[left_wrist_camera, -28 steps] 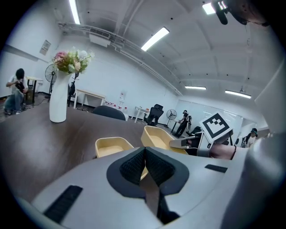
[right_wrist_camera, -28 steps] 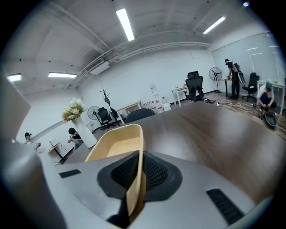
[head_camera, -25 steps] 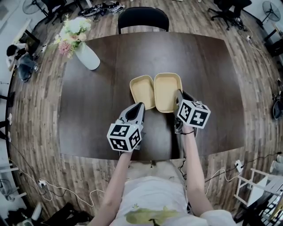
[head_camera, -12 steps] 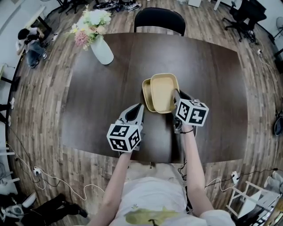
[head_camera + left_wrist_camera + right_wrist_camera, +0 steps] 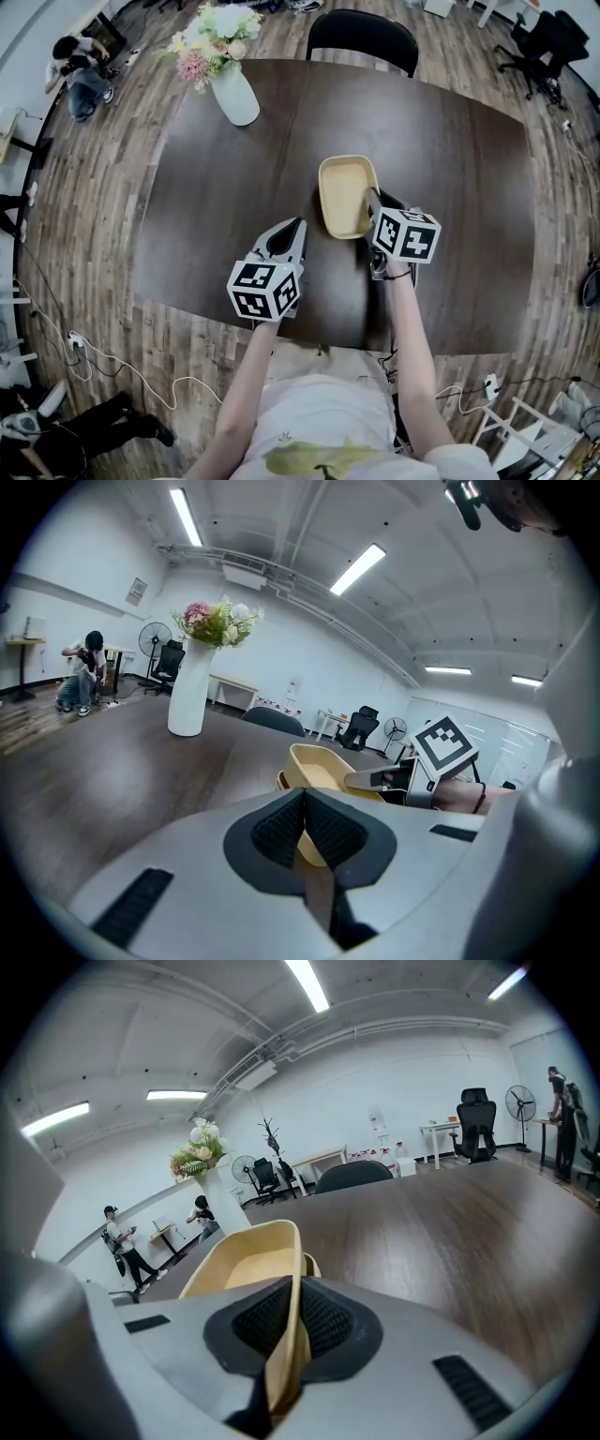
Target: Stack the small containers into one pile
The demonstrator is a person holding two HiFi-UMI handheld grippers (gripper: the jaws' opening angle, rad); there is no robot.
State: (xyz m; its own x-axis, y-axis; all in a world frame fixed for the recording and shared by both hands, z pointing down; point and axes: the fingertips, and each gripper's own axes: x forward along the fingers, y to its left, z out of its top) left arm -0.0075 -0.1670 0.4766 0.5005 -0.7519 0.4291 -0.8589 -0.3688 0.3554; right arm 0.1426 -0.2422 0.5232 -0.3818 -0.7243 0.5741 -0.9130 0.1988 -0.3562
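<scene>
Two tan containers are on the dark table. My right gripper is shut on the right rim of the upper container, which sits over the lower one and hides nearly all of it. In the left gripper view the upper container looks tilted, with the lower container's rim showing beneath it. In the right gripper view the rim of the held container runs between the pads of the right gripper. My left gripper is shut and empty, just left of and nearer than the pile.
A white vase with flowers stands at the table's far left. A black chair is behind the far edge. People are in the room's far left corner. Cables lie on the wooden floor.
The right gripper has carried its container leftward from beside the other one to directly over it. The left gripper has stayed where it was.
</scene>
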